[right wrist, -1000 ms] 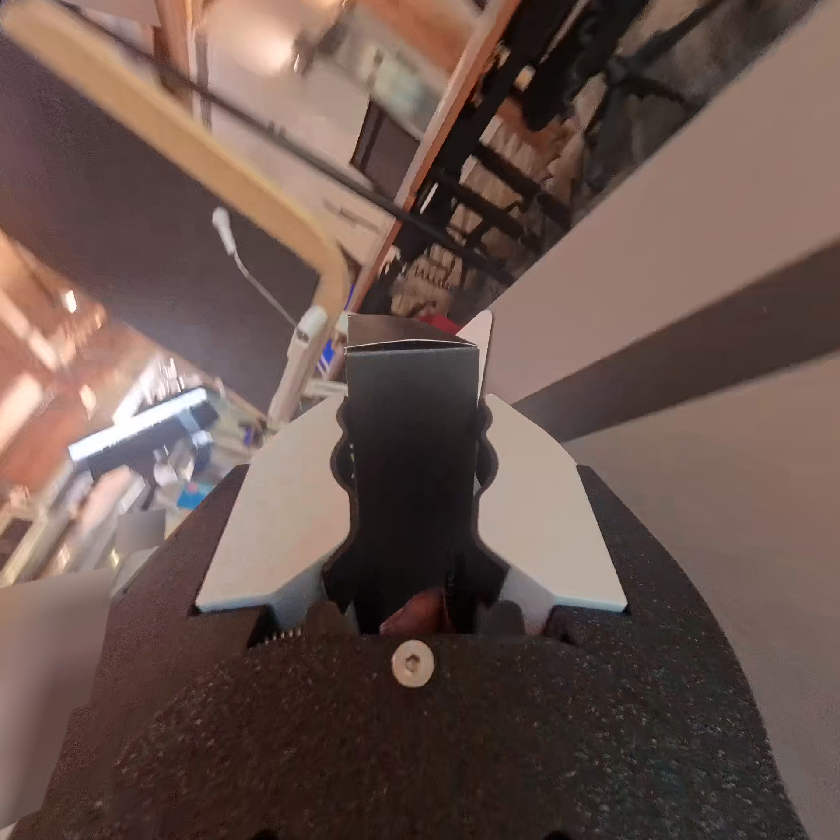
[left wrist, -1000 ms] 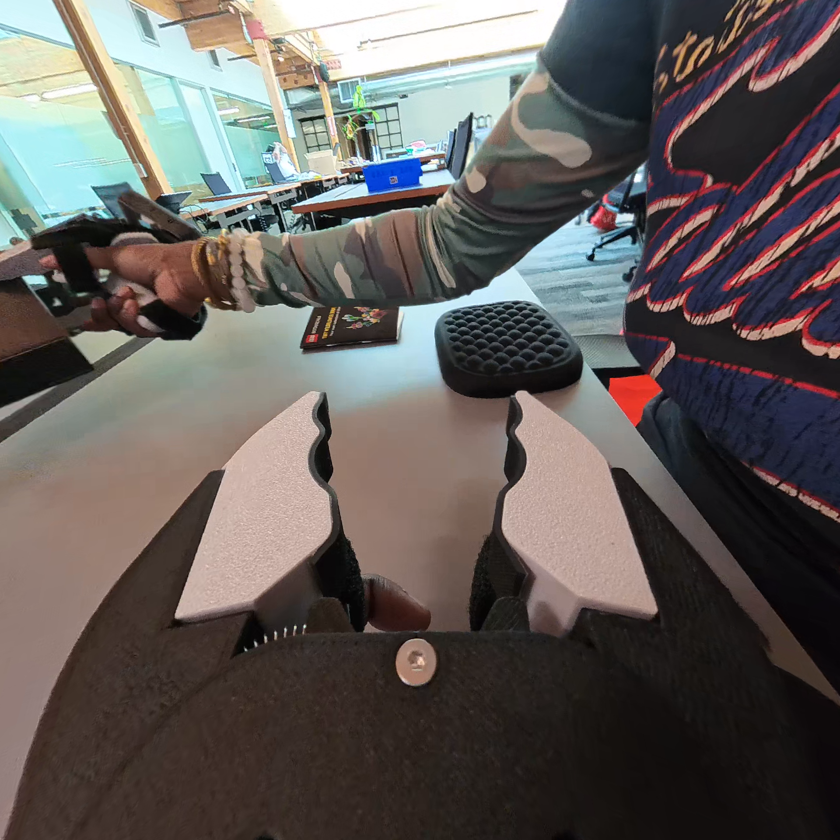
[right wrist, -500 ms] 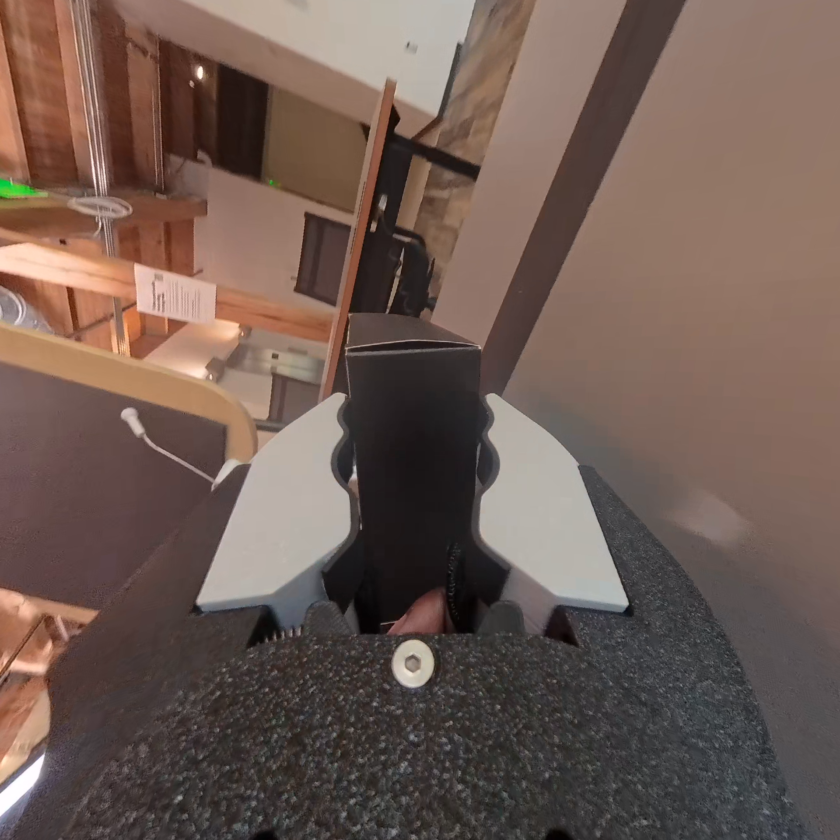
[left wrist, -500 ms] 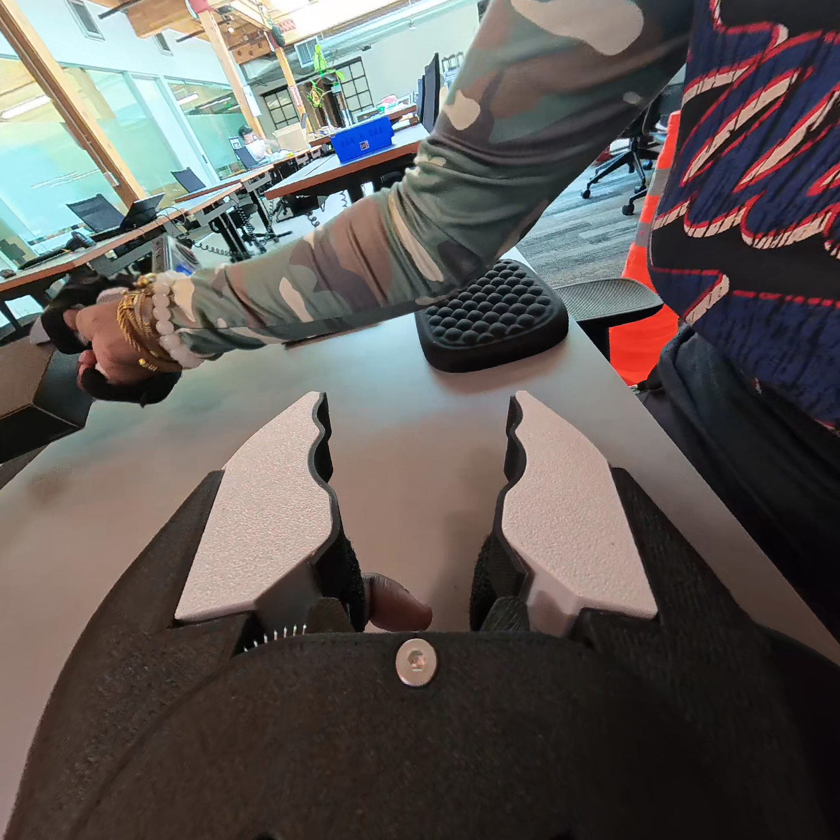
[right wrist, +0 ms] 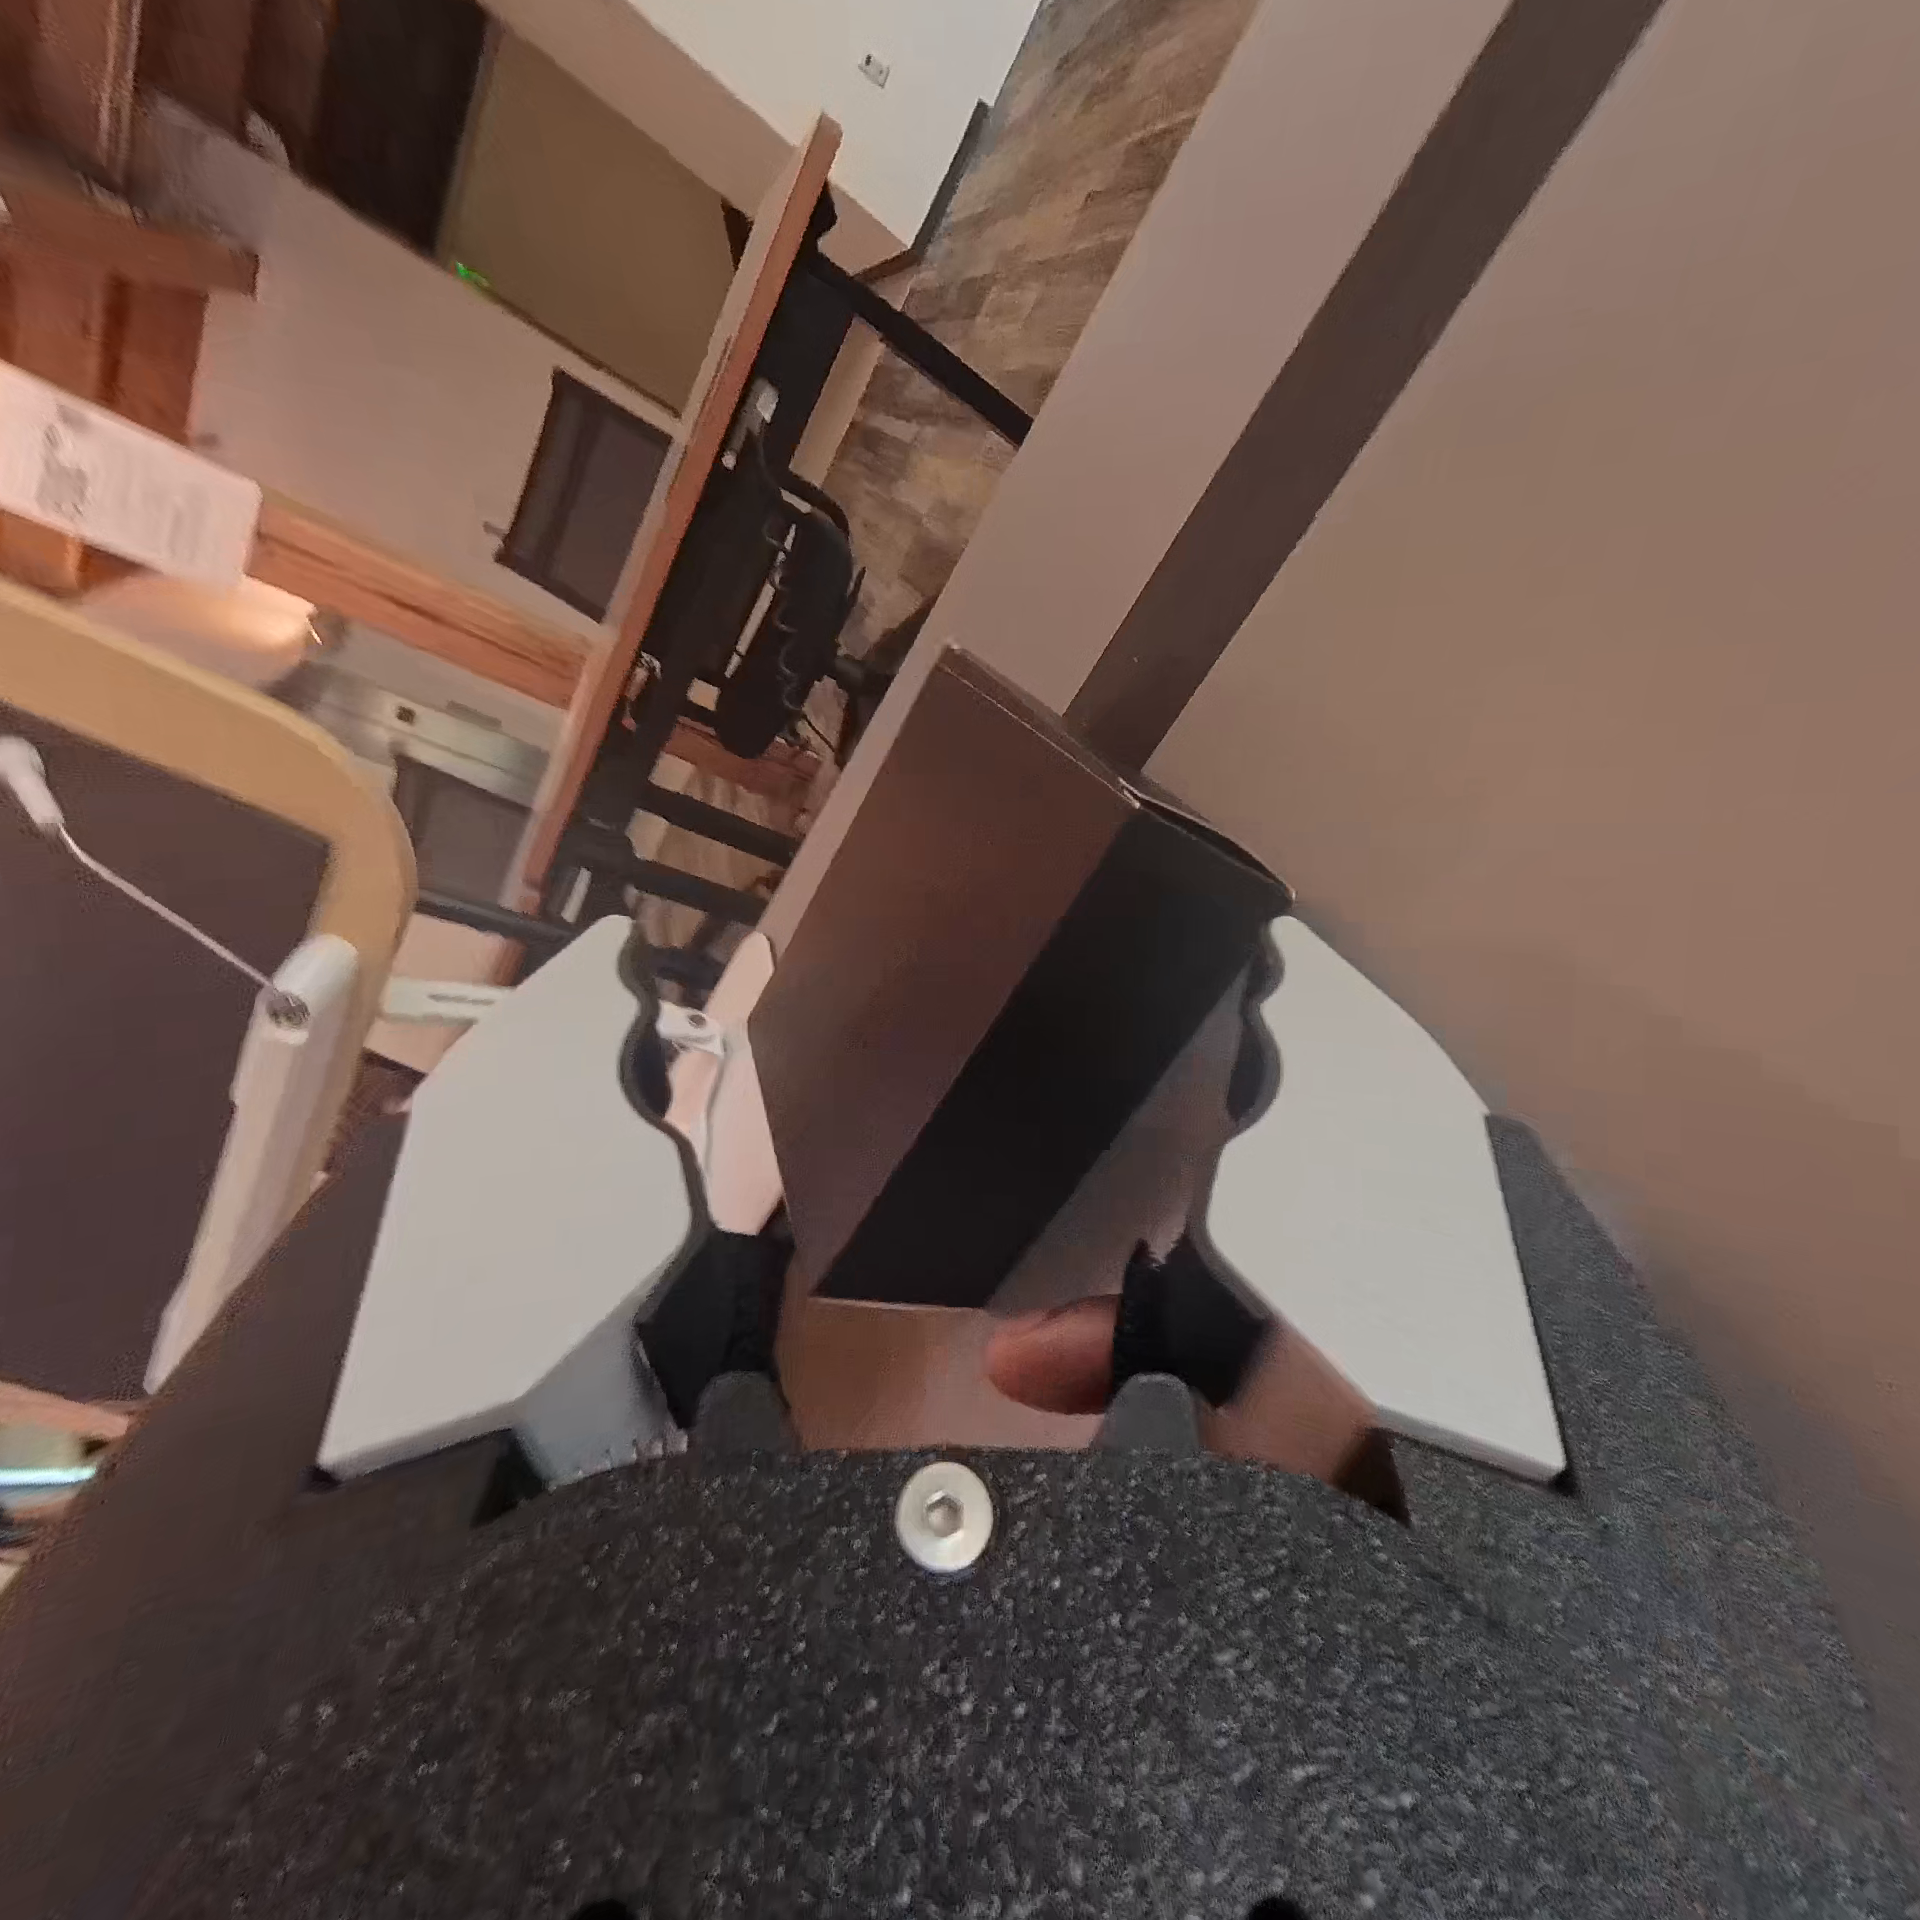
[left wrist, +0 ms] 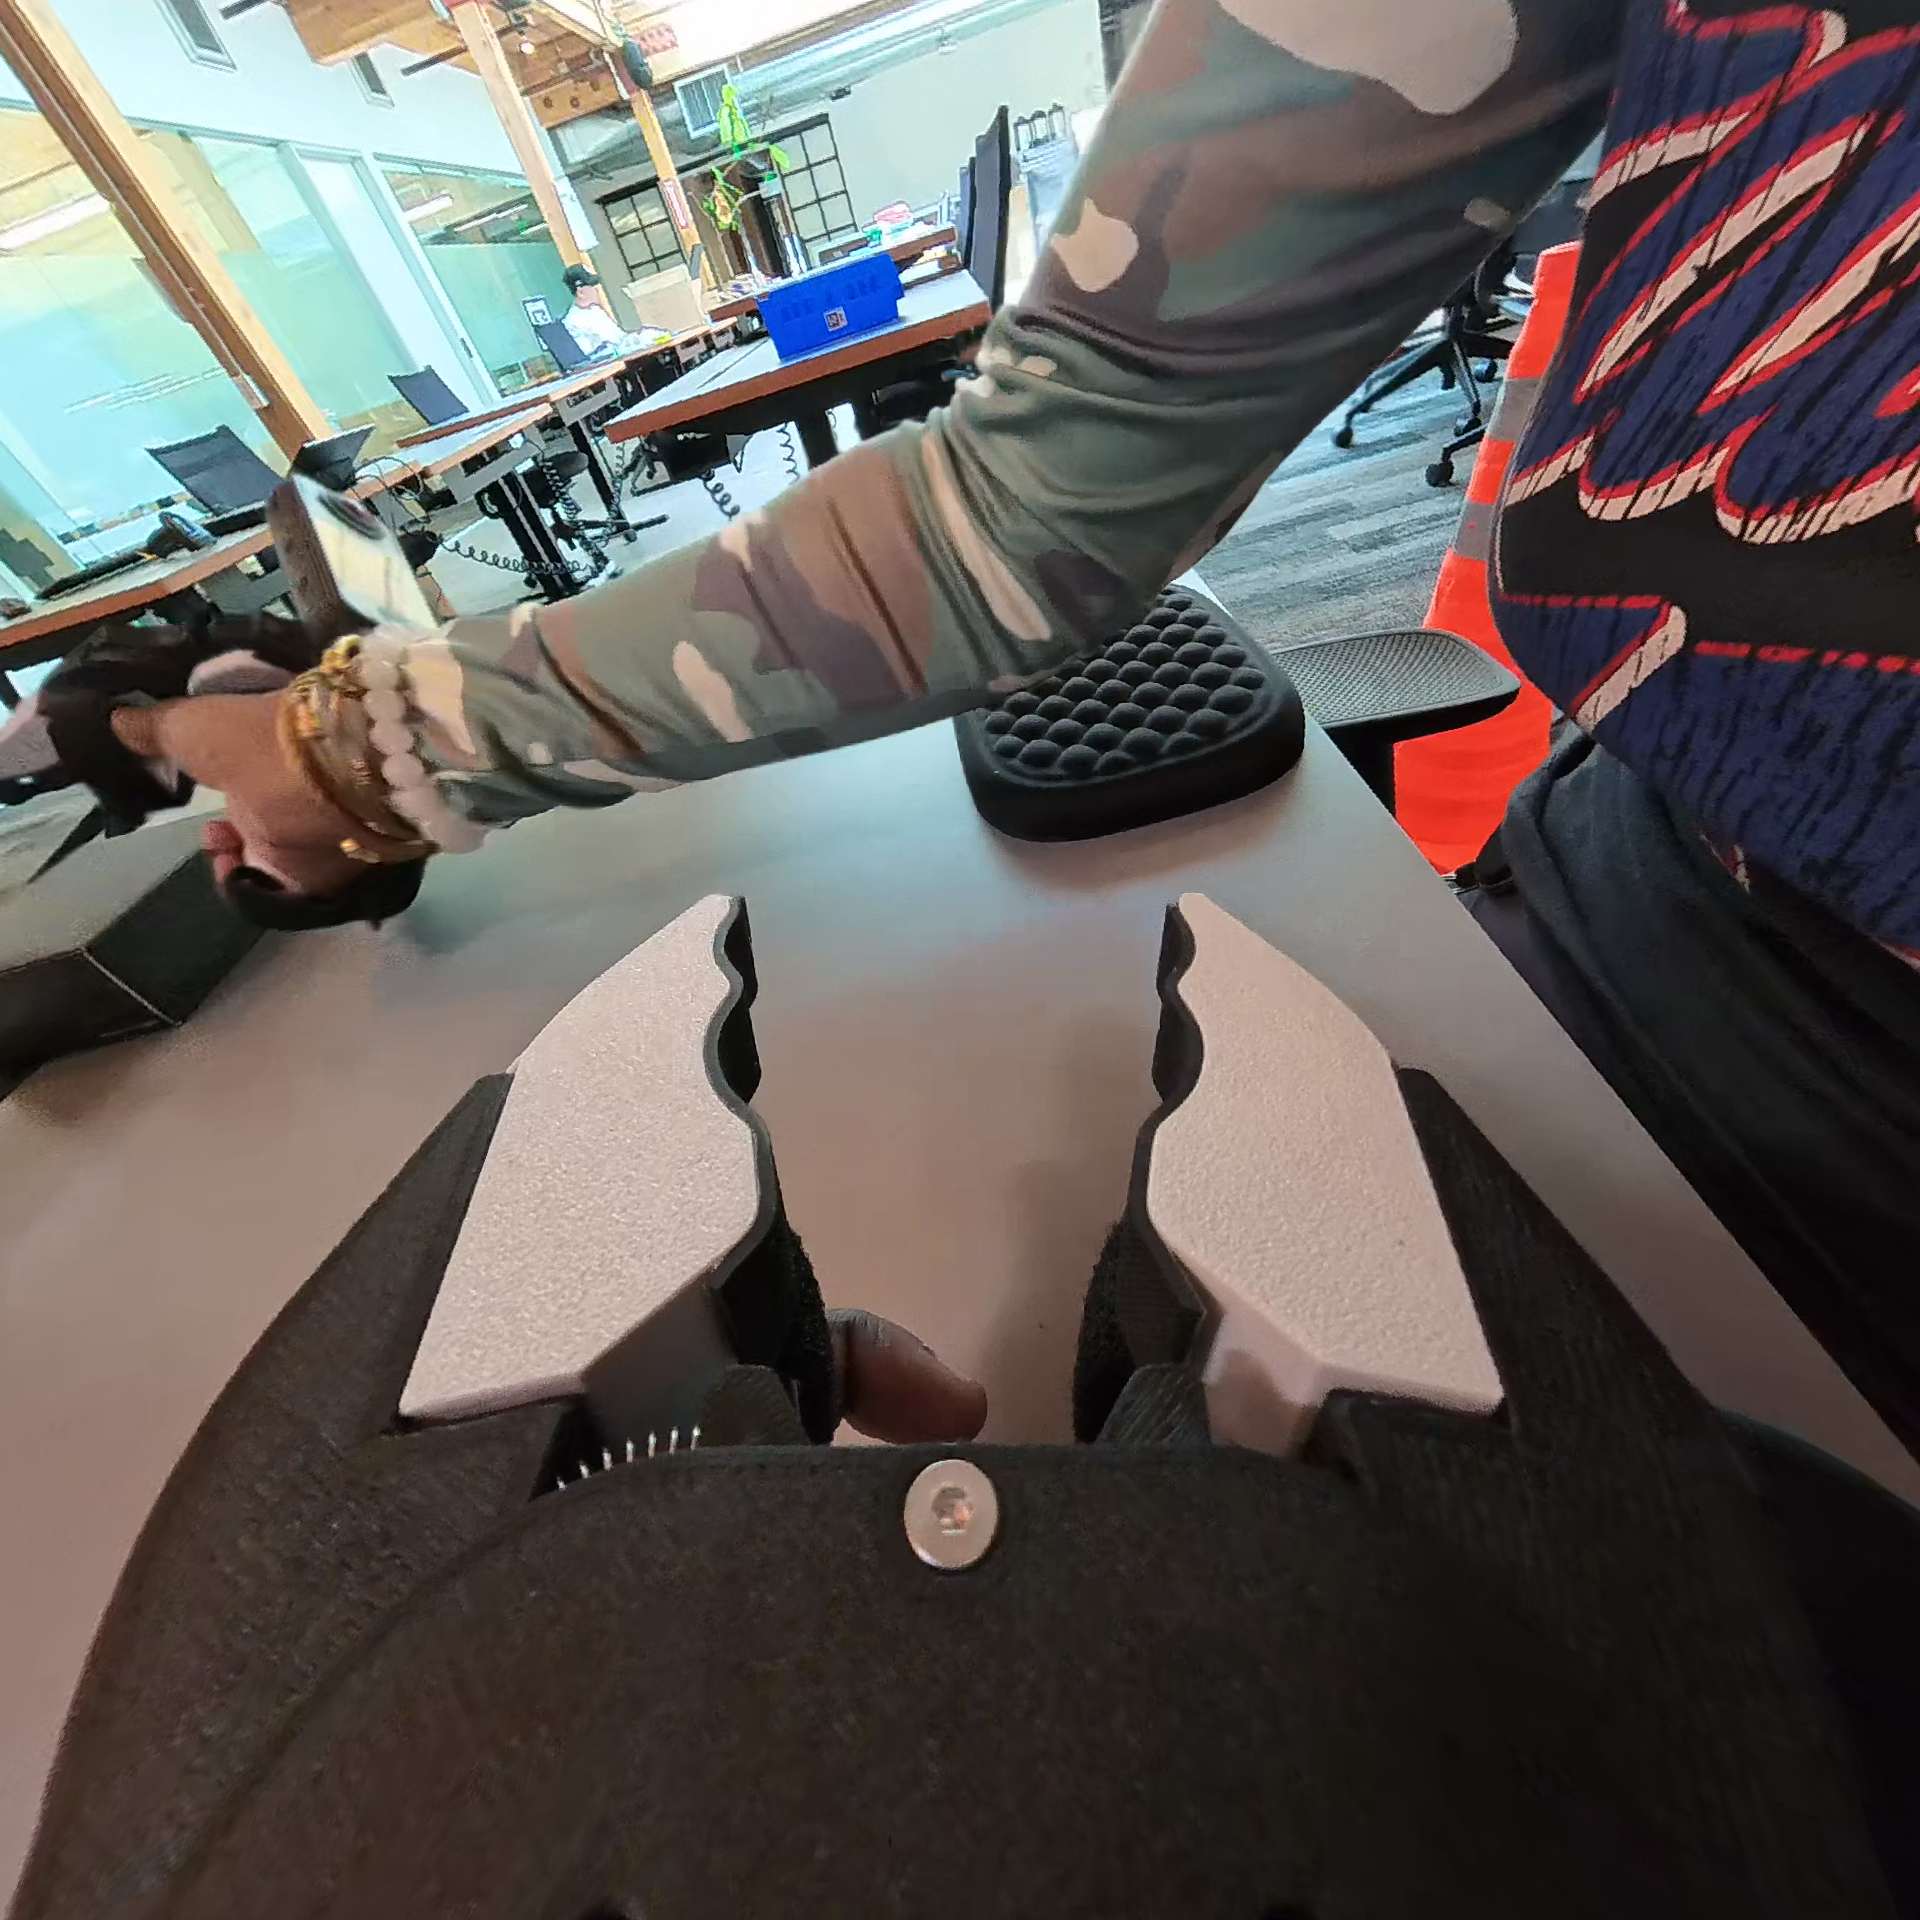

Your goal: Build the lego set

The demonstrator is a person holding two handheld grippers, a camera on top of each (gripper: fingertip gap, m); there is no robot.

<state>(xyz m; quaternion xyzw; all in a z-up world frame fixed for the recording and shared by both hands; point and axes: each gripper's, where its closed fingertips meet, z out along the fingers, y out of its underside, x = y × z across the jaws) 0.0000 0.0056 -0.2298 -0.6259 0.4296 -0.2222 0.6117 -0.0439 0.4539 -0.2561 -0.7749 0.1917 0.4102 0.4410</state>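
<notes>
Fingers of the right gripper (right wrist: 951,1039) are spread wide around a black box (right wrist: 997,1049); the box sits tilted between them, and I can't tell whether either finger touches it. In the left wrist view the box (left wrist: 99,956) lies flat near the table's (left wrist: 935,1039) left edge, right hand (left wrist: 260,790) on the gripper above it. Left gripper (left wrist: 956,997) is wide open and empty, over bare table near the front edge. A black bumpy pad (left wrist: 1132,707) sits at the table's far right corner. No loose bricks visible, so this looks like getting the box down and open. To do it well: leave the box flat, back the right fingers straight off, then pin it with the left and work the end flap.
</notes>
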